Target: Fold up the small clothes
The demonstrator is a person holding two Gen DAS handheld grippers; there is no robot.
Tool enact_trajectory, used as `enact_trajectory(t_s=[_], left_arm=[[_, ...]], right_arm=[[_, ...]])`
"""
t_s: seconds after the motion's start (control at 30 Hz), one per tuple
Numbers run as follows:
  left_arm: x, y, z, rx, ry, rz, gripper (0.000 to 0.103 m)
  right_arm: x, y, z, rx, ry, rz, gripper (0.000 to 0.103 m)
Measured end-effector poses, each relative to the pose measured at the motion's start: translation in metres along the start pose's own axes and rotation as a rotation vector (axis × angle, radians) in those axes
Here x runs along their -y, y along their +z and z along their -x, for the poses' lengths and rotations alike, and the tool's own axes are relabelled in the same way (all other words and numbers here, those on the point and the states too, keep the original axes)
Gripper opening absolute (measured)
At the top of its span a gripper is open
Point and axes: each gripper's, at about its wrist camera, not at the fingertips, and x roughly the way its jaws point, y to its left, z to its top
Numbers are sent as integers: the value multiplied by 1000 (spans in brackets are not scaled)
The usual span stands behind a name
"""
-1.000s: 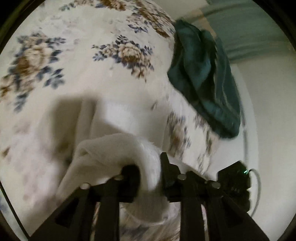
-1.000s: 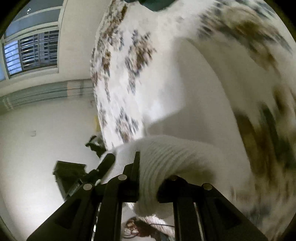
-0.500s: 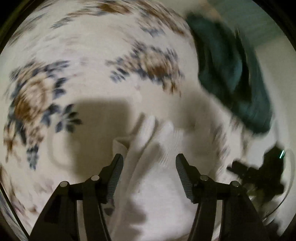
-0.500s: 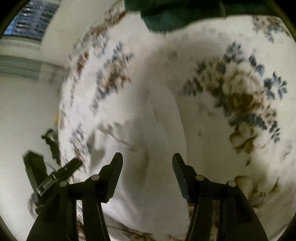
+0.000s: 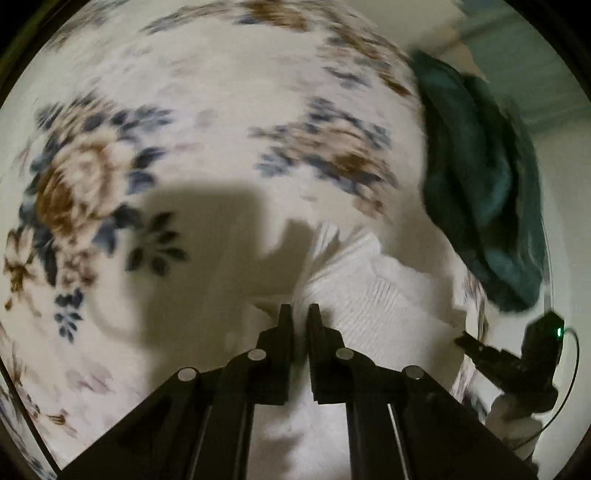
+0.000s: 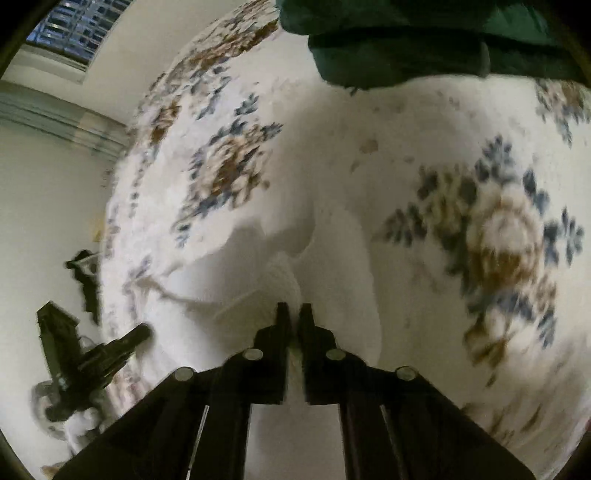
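Note:
A white knitted garment (image 5: 373,295) lies bunched on the floral bedspread (image 5: 207,110). My left gripper (image 5: 299,314) is shut, its tips pinching the garment's near edge. In the right wrist view the same white garment (image 6: 332,266) lies in folds, and my right gripper (image 6: 294,314) is shut on its near edge too. A dark green cloth (image 5: 484,177) lies at the right of the bed, and shows at the top of the right wrist view (image 6: 413,37). The other gripper shows at each view's edge (image 5: 517,362) (image 6: 85,365).
The bed's edge runs close to the garment on the side toward the pale wall (image 6: 44,184). A barred window (image 6: 74,29) is high up at the left in the right wrist view. Floral print covers the bed (image 6: 498,236).
One second ago both grippers held the garment lifted. Half a second ago both stood open over it. Now both have shut again on its near edge, low on the bed.

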Motion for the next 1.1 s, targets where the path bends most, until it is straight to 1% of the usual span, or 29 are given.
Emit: enact_trajectory(t_s=[0.03,0.07,0.13,0.17,0.2,0.23,0.27,0.3,0.33,0.37,0.43,0.47,0.5,0.53,0.57,0.6,0.63,0.67,0.73,0.77,0.8,0.83,0.9,0.97,1.03,1.07,1.1], left_arm=[[-9,5,-8,-5,19,11,4],[-18,10,-18,-32,30,28,4],[-32,12,-28,-67,-17,97,4],[-35,12,-29,-88,-40,114,6],[-33,12,-28,-99,-40,111,6],[-30,11,-26,-103,-48,95,11],[-23,8,-23,-101,-64,63,27],[-15,6,-21,-98,-66,22,41],[-8,4,-21,-101,-54,-6,64],[-5,5,-24,-103,-54,-19,65],[6,5,-36,-125,-22,-63,65],[10,6,-41,-127,-1,-94,63],[19,5,-47,-122,17,-140,61],[25,4,-50,-125,15,-168,17],[31,4,-55,-140,28,-187,7],[36,4,-53,-128,33,-197,7],[40,4,-45,-92,24,-202,6],[40,6,-42,-74,23,-191,6],[30,12,-25,-35,-16,-120,6],[24,15,-20,-20,-30,-90,6],[13,20,-16,-14,-55,-53,6],[6,24,-18,-16,-58,-29,6],[-12,31,-33,-60,-60,25,6],[-21,32,-48,-101,-50,42,6],[-25,31,-60,-143,-66,58,7],[-25,30,-62,-157,-76,67,11],[-26,28,-61,-169,-106,84,11]], right_arm=[[2,5,-7,-14,-20,-3,5],[6,12,-23,-64,-30,-13,5],[11,16,-35,-100,-25,-30,7],[10,17,-38,-116,-20,-20,7],[9,15,-39,-137,-20,-6,11],[10,13,-37,-146,-16,-2,21],[12,9,-35,-148,1,-10,30],[17,5,-32,-150,28,-35,47],[19,3,-31,-151,45,-48,54],[22,-1,-32,-162,72,-65,55],[27,-5,-40,-202,83,-90,55],[28,-7,-45,-221,85,-103,55],[27,-7,-48,-232,84,-103,51],[24,-7,-49,-234,77,-95,30],[20,-7,-46,-219,67,-81,18],[15,-6,-43,-206,54,-62,11],[10,-4,-38,-191,45,-49,8],[7,-1,-30,-163,43,-48,7],[5,6,-15,-110,48,-56,5],[6,15,-7,-66,38,-58,5],[8,21,-5,-45,32,-61,5],[10,29,-7,-38,28,-65,5],[14,40,-22,-53,1,-60,5],[14,42,-40,-93,-44,-40,5],[14,39,-56,-127,-90,-26,5],[15,36,-61,-150,-74,-28,5],[16,35,-63,-167,-56,-37,6]])
